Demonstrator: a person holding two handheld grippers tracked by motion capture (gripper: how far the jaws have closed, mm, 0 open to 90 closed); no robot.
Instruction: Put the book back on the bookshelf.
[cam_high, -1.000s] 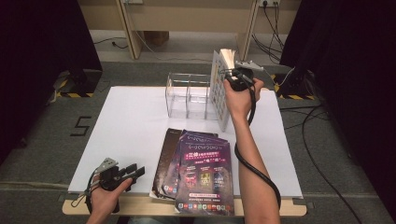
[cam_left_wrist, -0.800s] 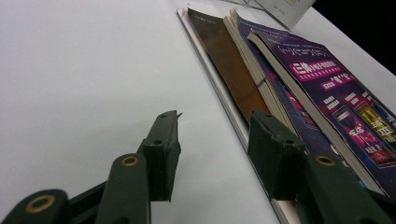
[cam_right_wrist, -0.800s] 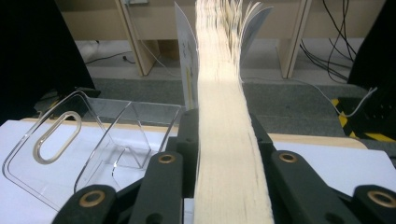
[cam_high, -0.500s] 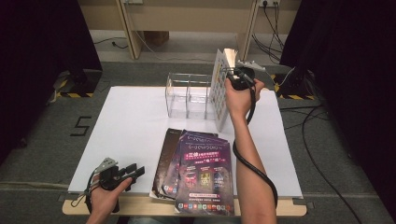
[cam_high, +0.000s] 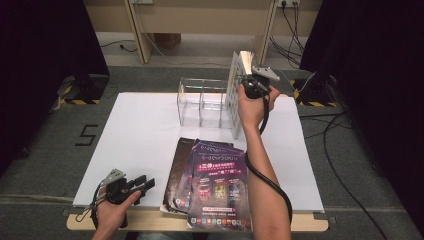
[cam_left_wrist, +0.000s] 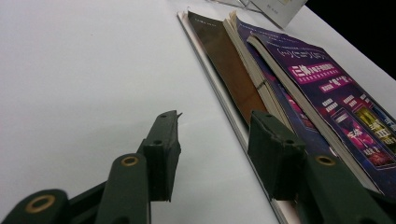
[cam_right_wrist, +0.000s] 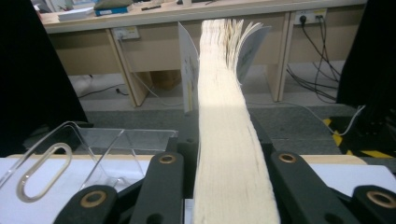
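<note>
The right gripper (cam_high: 248, 80), clamped on an upright magazine (cam_high: 234, 97) at the clear rack's (cam_high: 202, 101) right end, risks fanned pages snagging the divider; the left gripper (cam_high: 142, 184) rests open beside the stacked magazines (cam_high: 215, 182).

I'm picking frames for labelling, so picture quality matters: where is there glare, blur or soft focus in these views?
High view: the top of the upright magazine is blown out, and the room's sides fall to black. Left gripper view: the jaws are soft, while the stacked magazines stay readable. Right gripper view: the page edges between the jaws are overexposed and blurred near the lens.
</note>
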